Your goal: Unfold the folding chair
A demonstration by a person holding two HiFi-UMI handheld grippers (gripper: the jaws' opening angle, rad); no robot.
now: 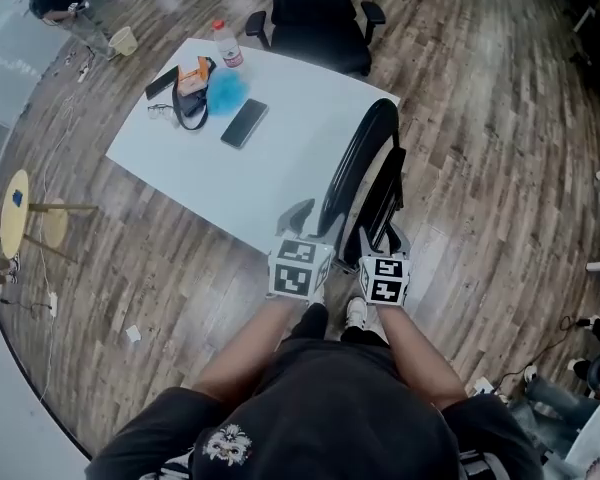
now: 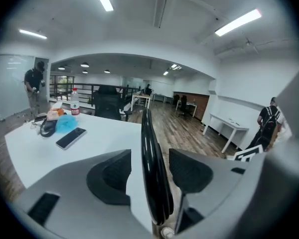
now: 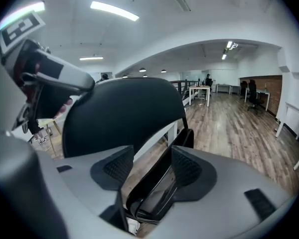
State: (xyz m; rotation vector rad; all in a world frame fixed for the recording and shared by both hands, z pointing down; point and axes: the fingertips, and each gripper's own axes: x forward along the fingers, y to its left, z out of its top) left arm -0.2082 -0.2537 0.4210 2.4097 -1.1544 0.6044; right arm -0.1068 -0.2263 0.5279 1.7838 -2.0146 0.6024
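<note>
The folded black chair (image 1: pixel 365 173) stands on edge on the wood floor, leaning against the corner of the white table (image 1: pixel 205 173). My left gripper (image 1: pixel 310 230) is at its near left side. In the left gripper view the chair's backrest (image 2: pixel 150 153) runs edge-on between the open jaws of the left gripper (image 2: pixel 150 176), with a gap on each side. My right gripper (image 1: pixel 382 243) is at the chair's near right side. In the right gripper view the chair's seat panel (image 3: pixel 157 183) lies slanted between the jaws of the right gripper (image 3: pixel 152 171), close to the right pad and clear of the left pad.
On the table lie a phone (image 1: pixel 244 123), a water bottle (image 1: pixel 226 45), a blue bundle (image 1: pixel 226 90) and a bag (image 1: pixel 190 93). A black office chair (image 1: pixel 315 18) stands behind it. A yellow stool (image 1: pixel 15 213) is at the left. My shoes (image 1: pixel 355 313) are just behind the folding chair.
</note>
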